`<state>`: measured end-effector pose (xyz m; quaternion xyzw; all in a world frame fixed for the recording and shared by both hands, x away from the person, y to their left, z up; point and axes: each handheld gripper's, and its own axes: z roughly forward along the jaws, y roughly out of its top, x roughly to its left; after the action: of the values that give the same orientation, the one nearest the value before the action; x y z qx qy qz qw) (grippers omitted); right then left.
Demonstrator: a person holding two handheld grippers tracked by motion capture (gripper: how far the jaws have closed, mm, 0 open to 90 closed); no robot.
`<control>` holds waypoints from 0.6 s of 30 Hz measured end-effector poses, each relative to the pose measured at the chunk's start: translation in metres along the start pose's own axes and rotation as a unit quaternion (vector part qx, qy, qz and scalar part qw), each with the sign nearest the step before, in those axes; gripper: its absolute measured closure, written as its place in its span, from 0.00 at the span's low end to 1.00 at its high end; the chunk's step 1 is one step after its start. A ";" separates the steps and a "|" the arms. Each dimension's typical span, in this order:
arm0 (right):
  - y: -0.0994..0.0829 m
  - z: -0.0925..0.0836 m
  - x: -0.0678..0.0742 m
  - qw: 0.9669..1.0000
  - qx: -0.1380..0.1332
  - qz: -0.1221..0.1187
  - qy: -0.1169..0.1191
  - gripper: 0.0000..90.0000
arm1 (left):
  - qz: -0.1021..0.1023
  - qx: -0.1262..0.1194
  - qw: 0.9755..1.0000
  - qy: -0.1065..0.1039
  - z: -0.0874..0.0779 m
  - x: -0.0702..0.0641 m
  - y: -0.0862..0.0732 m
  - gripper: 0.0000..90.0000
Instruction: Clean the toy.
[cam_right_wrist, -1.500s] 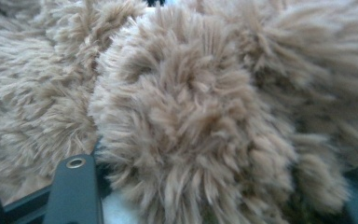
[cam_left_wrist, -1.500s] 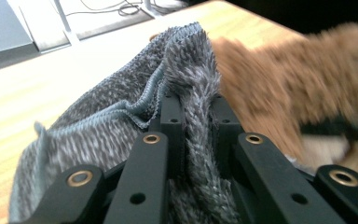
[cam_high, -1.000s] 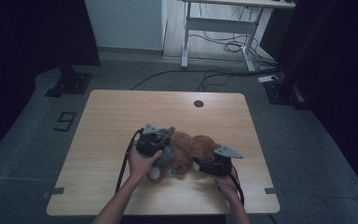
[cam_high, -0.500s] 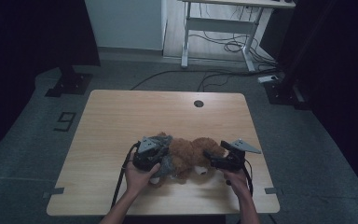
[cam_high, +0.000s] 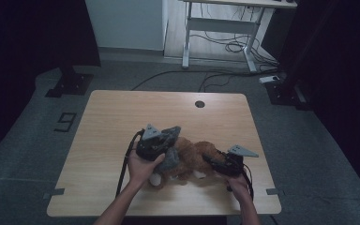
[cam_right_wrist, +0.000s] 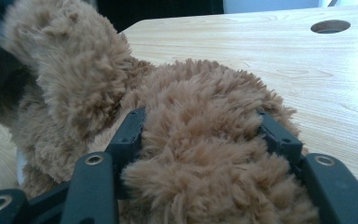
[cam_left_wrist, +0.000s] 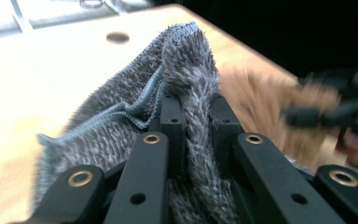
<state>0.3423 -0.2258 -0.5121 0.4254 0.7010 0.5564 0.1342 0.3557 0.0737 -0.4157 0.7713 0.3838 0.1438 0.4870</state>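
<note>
A brown plush toy (cam_high: pixel 194 157) lies on the wooden table (cam_high: pixel 122 117) near its front edge. A grey furry cloth (cam_high: pixel 171 159) drapes against the toy's left side. My left gripper (cam_high: pixel 161 138) is shut on a fold of that grey cloth (cam_left_wrist: pixel 186 56), which stands up between the jaws of the left gripper (cam_left_wrist: pixel 193 105). My right gripper (cam_high: pixel 215 161) is at the toy's right end. Its jaws have just been closing, and in the right gripper view the right gripper (cam_right_wrist: pixel 200 121) presses both sides of a fluffy part of the plush toy (cam_right_wrist: pixel 74 60).
A round cable hole (cam_high: pixel 199 103) sits near the table's far edge, and in the right gripper view the hole (cam_right_wrist: pixel 330 26) is at the top right. Bare wood stretches left and behind the toy. A desk frame (cam_high: pixel 215 28) with cables stands on the floor beyond.
The right gripper's jaws have closed onto the plush toy. The left gripper has lifted a little with the grey cloth in it.
</note>
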 end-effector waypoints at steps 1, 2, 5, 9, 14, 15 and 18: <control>-0.001 0.000 0.000 1.000 -0.001 0.001 0.000 0.50 | 0.001 0.005 1.000 -0.005 0.006 -0.003 0.006 0.88; -0.001 0.000 0.000 1.000 -0.002 0.001 -0.001 0.50 | 0.003 0.012 1.000 -0.009 0.013 -0.007 0.009 0.88; -0.002 -0.001 0.000 1.000 -0.005 0.000 -0.001 0.50 | 0.008 0.042 0.999 -0.026 0.037 -0.020 0.012 0.87; -0.002 -0.002 0.000 1.000 -0.003 0.004 -0.002 0.49 | 0.030 0.094 0.995 -0.017 0.064 -0.030 -0.006 0.87; -0.002 -0.002 -0.002 1.000 0.001 0.006 0.001 0.49 | 0.027 0.073 0.997 -0.009 0.053 -0.023 -0.018 0.88; -0.002 -0.002 -0.002 1.000 0.001 0.008 0.001 0.49 | 0.031 0.071 0.997 -0.003 0.049 -0.022 -0.019 0.88; -0.002 -0.002 -0.002 1.000 0.001 0.010 -0.001 0.49 | 0.037 0.061 0.997 0.015 0.034 -0.015 -0.025 0.88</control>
<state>0.3416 -0.2289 -0.5138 0.4330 0.6969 0.5570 0.1289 0.3544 0.0463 -0.4516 0.8110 0.3704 0.1496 0.4274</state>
